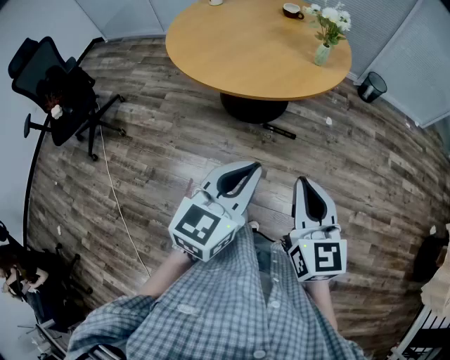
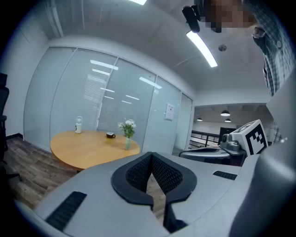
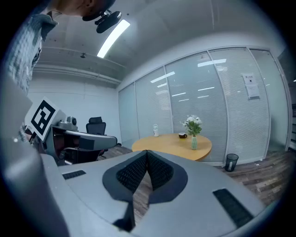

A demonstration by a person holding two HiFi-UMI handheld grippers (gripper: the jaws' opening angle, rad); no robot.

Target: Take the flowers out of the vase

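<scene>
Grey-brown wood plank floor (image 1: 162,140) all round. Round wooden table (image 1: 239,49) at 12 o'clock from me, on a dark pedestal base (image 1: 253,109). Black office chair (image 1: 56,88) at 10 o'clock, well apart from the table. Both my grippers are low in front of my checked shirt (image 1: 232,309), over bare floor, well short of the table. Left gripper (image 1: 253,167): jaws together, nothing between them. Right gripper (image 1: 302,181): same, jaws together and empty. The two sit side by side, not touching, tips toward 12 o'clock. Black waste bin (image 1: 372,86) on the floor at 2 o'clock, near the table's edge and by the glass partition (image 3: 199,92). Vase (image 1: 323,54) upright near the table's 2 o'clock rim, with the white flowers (image 1: 332,17) in it on green stems. Dark cup (image 1: 292,10) near the vase, at its 10 o'clock. Thin white cable (image 1: 116,204) trails over the floor at 9 o'clock.
</scene>
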